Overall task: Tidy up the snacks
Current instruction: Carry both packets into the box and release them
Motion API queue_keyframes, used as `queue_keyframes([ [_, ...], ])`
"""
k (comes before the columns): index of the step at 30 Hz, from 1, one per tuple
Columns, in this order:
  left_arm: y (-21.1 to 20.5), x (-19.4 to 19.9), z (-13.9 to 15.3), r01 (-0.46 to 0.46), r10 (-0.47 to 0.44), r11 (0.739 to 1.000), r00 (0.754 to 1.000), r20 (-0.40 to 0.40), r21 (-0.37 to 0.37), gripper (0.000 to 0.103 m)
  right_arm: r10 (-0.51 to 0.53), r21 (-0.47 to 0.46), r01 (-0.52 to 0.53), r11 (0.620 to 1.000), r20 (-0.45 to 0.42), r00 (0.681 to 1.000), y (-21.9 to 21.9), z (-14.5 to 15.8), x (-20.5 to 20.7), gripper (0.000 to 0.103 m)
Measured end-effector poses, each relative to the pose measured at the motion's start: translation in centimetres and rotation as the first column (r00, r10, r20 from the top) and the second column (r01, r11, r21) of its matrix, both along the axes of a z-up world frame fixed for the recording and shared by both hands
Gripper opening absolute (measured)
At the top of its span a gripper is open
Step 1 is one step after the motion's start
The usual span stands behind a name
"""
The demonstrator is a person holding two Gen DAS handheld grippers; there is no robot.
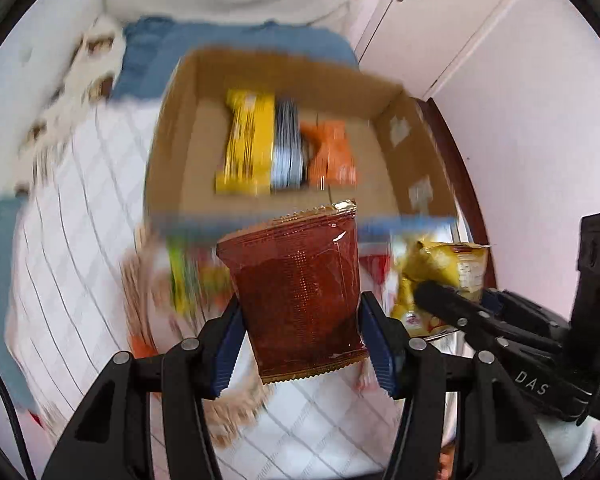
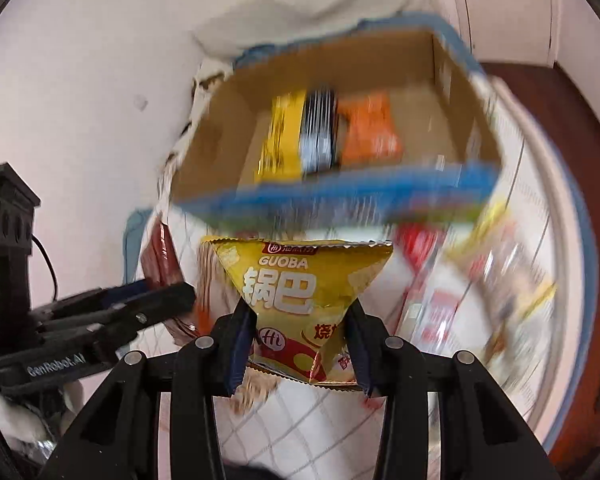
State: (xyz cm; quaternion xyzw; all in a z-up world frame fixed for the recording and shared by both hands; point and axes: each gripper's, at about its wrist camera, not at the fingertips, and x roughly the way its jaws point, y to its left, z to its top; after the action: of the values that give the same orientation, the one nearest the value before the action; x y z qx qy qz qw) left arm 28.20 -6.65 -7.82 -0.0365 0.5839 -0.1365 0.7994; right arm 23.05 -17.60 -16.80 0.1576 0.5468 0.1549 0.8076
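Note:
My left gripper (image 1: pixel 300 320) is shut on a dark red snack packet (image 1: pixel 298 292) and holds it upright in the air, just short of an open cardboard box (image 1: pixel 180 140). My right gripper (image 2: pixel 300 320) is shut on a yellow GUOBA snack bag (image 2: pixel 296 280), also lifted in front of the box (image 2: pixel 452 92). Inside the box lie a yellow packet (image 1: pixel 246 148), a grey striped packet (image 1: pixel 286 148) and an orange packet (image 1: pixel 332 152) side by side. The right gripper with its yellow bag (image 1: pixel 444 276) shows at the right of the left wrist view.
The box sits on a bed with a white quilted cover (image 1: pixel 72 248) and a blue blanket (image 1: pixel 220 48). Several loose snack packets (image 2: pixel 480 280) lie blurred on the bed in front of the box. A wooden bed frame (image 2: pixel 572 160) and white cupboard doors (image 1: pixel 460 20) are on the right.

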Motion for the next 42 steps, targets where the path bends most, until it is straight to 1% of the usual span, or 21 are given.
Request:
queue_keyframes([
  [1, -0.4, 1.6, 0.8, 0.015, -0.016, 0.999, 1.000, 0.017, 0.030, 0.053, -0.007, -0.014, 0.007, 1.000, 0.021, 1.000, -0.3, 0.7, 1.3, 0.044],
  [2, -1.1, 3.3, 1.0, 0.032, -0.032, 0.999, 0.999, 0.016, 0.042, 0.053, -0.011, -0.035, 0.013, 0.999, 0.037, 0.999, -0.6, 1.2, 2.9, 0.044],
  [4, -1.8, 6.3, 0.5, 0.016, -0.017, 0.998, 1.000, 0.016, 0.066, 0.053, -0.022, -0.073, 0.026, 0.997, 0.052, 0.998, -2.1, 2.3, 5.9, 0.044],
  [7, -2.0, 11.6, -0.5, 0.000, 0.000, 0.993, 1.000, -0.004, 0.122, 0.053, -0.035, -0.129, 0.041, 0.991, 0.052, 0.998, -3.2, 2.5, 11.2, 0.044],
  [9, -2.1, 14.6, -1.5, -0.002, 0.006, 0.986, 1.000, -0.029, 0.164, 0.053, -0.039, -0.161, 0.045, 0.986, 0.038, 0.999, -3.6, 2.0, 14.9, 0.044],
  [13, -1.5, 19.1, -4.8, -0.010, 0.030, 0.969, 0.996, -0.079, 0.247, 0.053, -0.042, -0.230, 0.040, 0.972, -0.001, 0.999, -4.1, 0.5, 20.9, 0.045],
  [17, -0.6, 22.0, -7.4, -0.014, 0.049, 0.952, 0.993, -0.109, 0.304, 0.053, -0.056, -0.271, 0.043, 0.961, -0.037, 0.998, -4.9, -1.2, 24.5, 0.045],
  [20, -0.1, 23.5, -8.7, -0.021, 0.067, 0.949, 0.988, -0.136, 0.315, 0.054, -0.063, -0.287, 0.044, 0.957, -0.056, 0.996, -5.1, -2.8, 26.8, 0.045],
  [22, 0.3, 24.2, -9.3, -0.034, 0.083, 0.948, 0.987, -0.140, 0.317, 0.054, -0.074, -0.284, 0.053, 0.957, -0.065, 0.995, -5.3, -3.7, 27.4, 0.045],
  [23, 0.5, 24.4, -9.5, -0.046, 0.095, 0.944, 0.986, -0.137, 0.326, 0.059, -0.084, -0.284, 0.060, 0.957, -0.072, 0.994, -5.4, -4.3, 28.0, 0.046],
  [24, 0.6, 24.6, -9.8, -0.052, 0.100, 0.943, 0.986, -0.133, 0.328, 0.072, -0.098, -0.290, 0.072, 0.954, -0.075, 0.992, -5.5, -4.7, 28.3, 0.058],
  [25, 0.7, 24.7, -9.9, -0.057, 0.104, 0.945, 0.986, -0.132, 0.322, 0.080, -0.105, -0.296, 0.077, 0.952, -0.078, 0.991, -5.6, -4.9, 28.4, 0.072],
  [26, 0.8, 24.7, -10.1, -0.057, 0.101, 0.955, 0.985, -0.137, 0.292, 0.085, -0.113, -0.304, 0.081, 0.949, -0.087, 0.990, -5.6, -5.3, 28.7, 0.097],
  [28, 0.7, 24.6, -10.3, -0.058, 0.103, 0.958, 0.983, -0.150, 0.281, 0.089, -0.112, -0.298, 0.079, 0.951, -0.093, 0.989, -5.6, -5.9, 29.0, 0.099],
  [31, 0.7, 24.2, -10.3, -0.068, 0.111, 0.962, 0.982, -0.152, 0.264, 0.089, -0.094, -0.309, 0.059, 0.949, -0.098, 0.991, -5.3, -6.1, 29.0, 0.099],
  [36, 0.5, 22.5, -9.4, -0.077, 0.113, 0.965, 0.985, -0.133, 0.249, 0.089, -0.091, -0.277, 0.062, 0.959, -0.094, 0.991, -5.5, -5.5, 27.5, 0.099],
  [39, 0.3, 20.6, -8.4, -0.085, 0.110, 0.970, 0.989, -0.098, 0.226, 0.089, -0.087, -0.259, 0.063, 0.964, -0.083, 0.993, -5.5, -4.8, 25.8, 0.099],
  [41, 0.2, 19.0, -7.6, -0.083, 0.101, 0.973, 0.992, -0.072, 0.213, 0.089, -0.088, -0.264, 0.067, 0.962, -0.067, 0.994, -5.3, -4.3, 24.4, 0.099],
  [42, 0.3, 17.8, -7.1, -0.096, 0.106, 0.975, 0.993, -0.044, 0.200, 0.089, -0.088, -0.266, 0.070, 0.962, -0.055, 0.995, -5.2, -3.9, 23.6, 0.099],
])
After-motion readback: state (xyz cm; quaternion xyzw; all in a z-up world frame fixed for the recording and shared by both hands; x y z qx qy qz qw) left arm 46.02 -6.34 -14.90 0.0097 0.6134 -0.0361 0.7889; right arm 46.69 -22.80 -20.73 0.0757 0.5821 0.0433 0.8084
